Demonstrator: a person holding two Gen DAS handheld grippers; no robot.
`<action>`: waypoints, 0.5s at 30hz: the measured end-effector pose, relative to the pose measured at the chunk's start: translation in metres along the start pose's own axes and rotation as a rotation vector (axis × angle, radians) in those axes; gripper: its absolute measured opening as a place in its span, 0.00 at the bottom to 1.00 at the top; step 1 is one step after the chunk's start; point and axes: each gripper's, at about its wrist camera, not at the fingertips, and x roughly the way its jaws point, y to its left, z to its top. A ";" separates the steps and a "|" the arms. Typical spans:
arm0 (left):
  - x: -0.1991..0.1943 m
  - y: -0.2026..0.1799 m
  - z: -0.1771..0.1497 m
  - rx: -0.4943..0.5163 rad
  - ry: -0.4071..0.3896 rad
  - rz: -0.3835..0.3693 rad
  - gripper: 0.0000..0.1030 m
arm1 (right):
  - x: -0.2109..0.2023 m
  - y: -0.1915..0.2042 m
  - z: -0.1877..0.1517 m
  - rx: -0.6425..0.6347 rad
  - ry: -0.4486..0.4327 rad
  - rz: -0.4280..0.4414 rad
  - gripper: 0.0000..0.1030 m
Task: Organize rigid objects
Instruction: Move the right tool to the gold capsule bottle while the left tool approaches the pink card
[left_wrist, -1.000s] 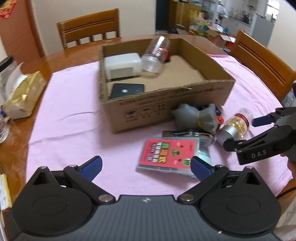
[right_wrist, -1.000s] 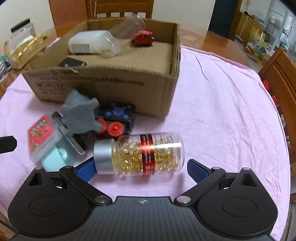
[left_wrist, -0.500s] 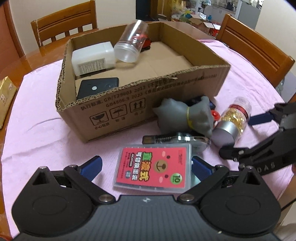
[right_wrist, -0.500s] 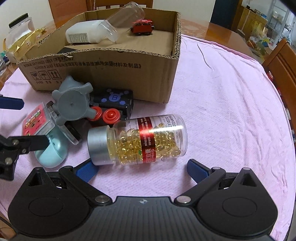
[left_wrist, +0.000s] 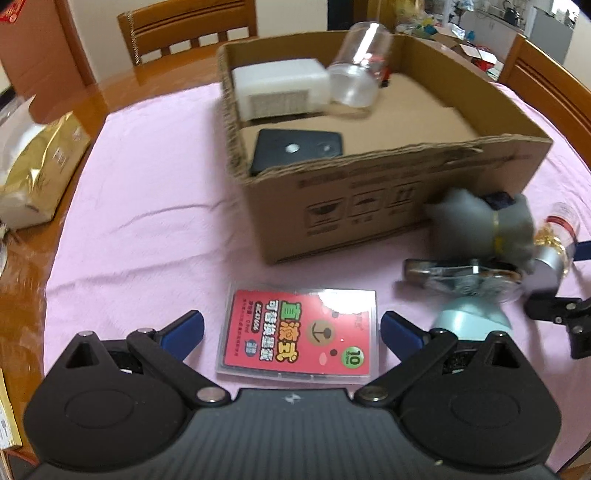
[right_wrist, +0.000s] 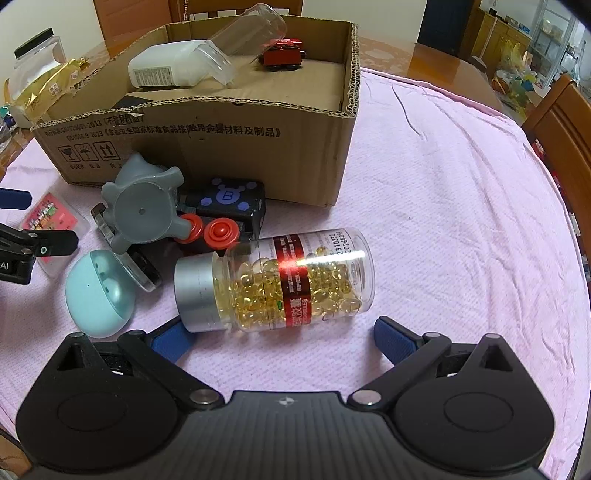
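Note:
My left gripper (left_wrist: 291, 330) is open, its fingers on either side of a flat clear case with a red card (left_wrist: 301, 336) lying on the pink cloth. My right gripper (right_wrist: 282, 334) is open just behind a lying bottle of yellow capsules (right_wrist: 280, 278) with a silver cap. A cardboard box (left_wrist: 369, 184) stands beyond; it holds a white box (left_wrist: 279, 88), a clear jar (left_wrist: 356, 74), a black device (left_wrist: 295, 149) and a red toy car (right_wrist: 282, 55).
In front of the box lie a grey toy (right_wrist: 142, 206), a black toy with red wheels (right_wrist: 225, 206), a light blue rounded case (right_wrist: 99, 297) and a clear disc. A gold packet (left_wrist: 33, 170) lies at the left. Wooden chairs (left_wrist: 188, 26) surround the table.
My left gripper has shifted left and closer, so the red card case now lies between its fingers. My right gripper has edged nearer the capsule bottle.

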 end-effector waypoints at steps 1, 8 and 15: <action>0.002 0.002 -0.001 -0.008 0.011 0.002 0.99 | 0.000 0.000 0.000 0.000 0.000 0.000 1.00; 0.004 0.006 -0.004 -0.033 -0.004 -0.011 1.00 | 0.000 -0.001 -0.001 -0.001 -0.011 0.000 1.00; 0.000 0.005 -0.008 -0.036 -0.026 -0.010 1.00 | -0.002 0.000 -0.005 -0.002 -0.027 0.000 1.00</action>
